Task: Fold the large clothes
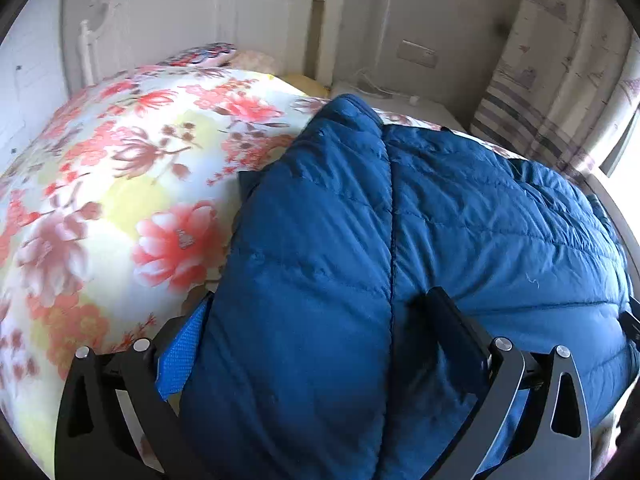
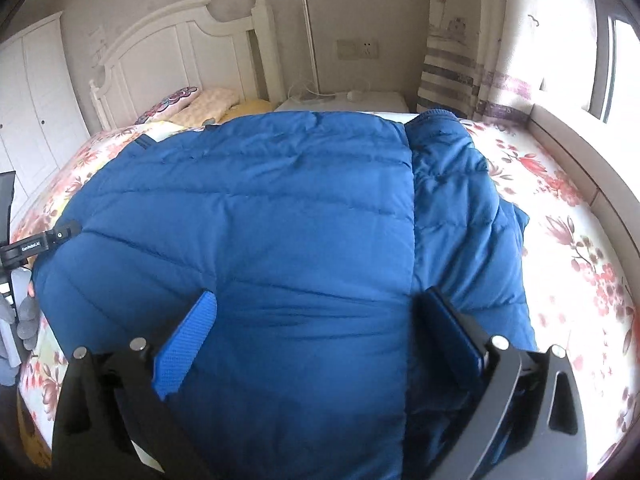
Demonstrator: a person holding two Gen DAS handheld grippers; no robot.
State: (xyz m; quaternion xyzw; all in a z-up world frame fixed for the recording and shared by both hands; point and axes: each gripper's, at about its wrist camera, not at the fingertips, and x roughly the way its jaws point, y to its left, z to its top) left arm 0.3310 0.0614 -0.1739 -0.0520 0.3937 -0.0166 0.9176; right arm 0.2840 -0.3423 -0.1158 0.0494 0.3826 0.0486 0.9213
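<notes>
A large blue quilted down jacket [image 1: 440, 208] lies spread on the flowered bed cover [image 1: 120, 184]. It also fills the middle of the right wrist view [image 2: 260, 208], with a folded strip along its right side [image 2: 460, 200]. My left gripper [image 1: 320, 312] is open, its jaws wide apart over the jacket's near left edge, with fabric bulging up between them. My right gripper [image 2: 316, 308] is open, its jaws wide apart over the jacket's near part. The left gripper's body shows at the left edge of the right wrist view [image 2: 36, 244].
A white headboard [image 2: 176, 48] and pillows [image 2: 208, 104] are at the far end of the bed. A white nightstand [image 2: 352, 102] stands beyond the jacket. A curtain [image 2: 480, 48] and window ledge [image 2: 580, 152] run along the right. White wardrobe doors [image 2: 36, 92] are at the left.
</notes>
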